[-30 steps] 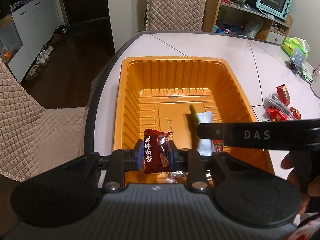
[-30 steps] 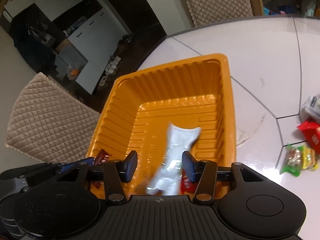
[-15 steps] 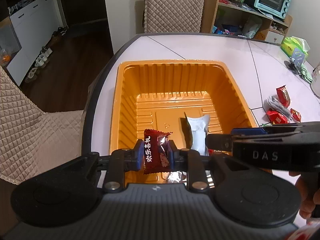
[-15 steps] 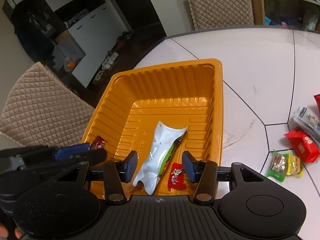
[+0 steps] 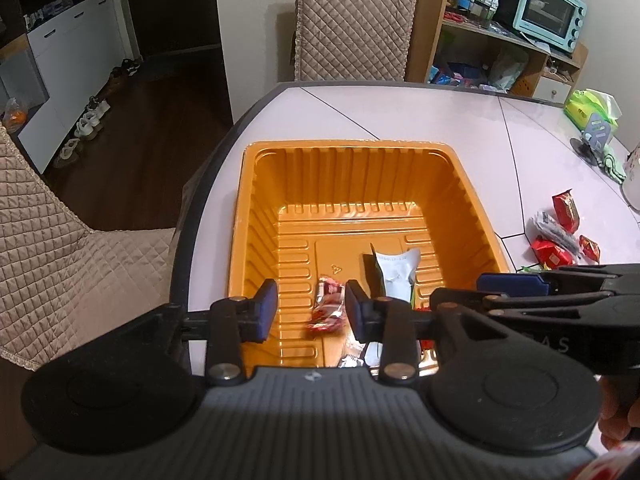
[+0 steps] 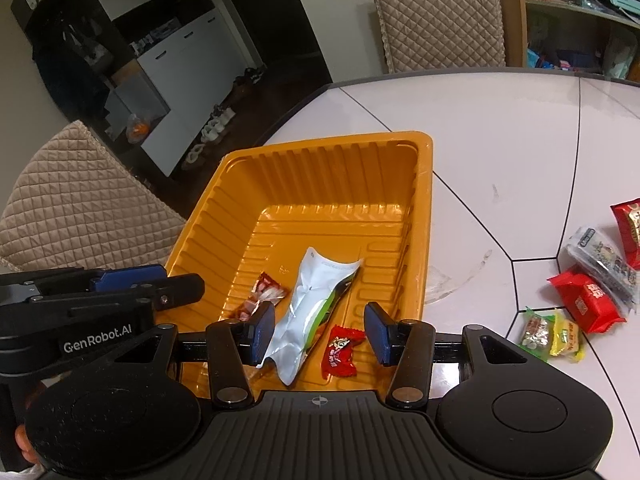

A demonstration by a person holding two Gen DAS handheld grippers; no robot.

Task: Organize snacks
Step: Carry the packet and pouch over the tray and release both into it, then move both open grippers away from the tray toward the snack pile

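Observation:
An orange ribbed tray point(image 5: 352, 152) point(image 6: 424, 184) sits near the table's rounded edge. My left gripper point(image 5: 310, 310) hovers over its near end, jaws opening and nothing pressed between the pads. A small red-brown candy point(image 5: 327, 310) point(image 6: 262, 294) lies loose on the tray floor below them. Beside it lie a white and green pouch point(image 5: 394, 274) point(image 6: 316, 312) and a red candy point(image 6: 340, 350). My right gripper point(image 6: 320, 330) stands open above the pouch, holding nothing.
Loose snacks wait on the white table at the right: red packets point(image 6: 588, 302) point(image 5: 550, 250), a grey wrapped bar point(image 6: 604, 260), a green and yellow pack point(image 6: 554, 334). Quilted chairs point(image 5: 352, 20) point(image 6: 80, 208) stand around the table, and a cluttered shelf point(image 5: 520, 40) lies behind it.
The left jaws have spread and the red-brown candy dropped from them onto the tray floor. The white pouch settled flat in the tray. The right gripper drew slightly back.

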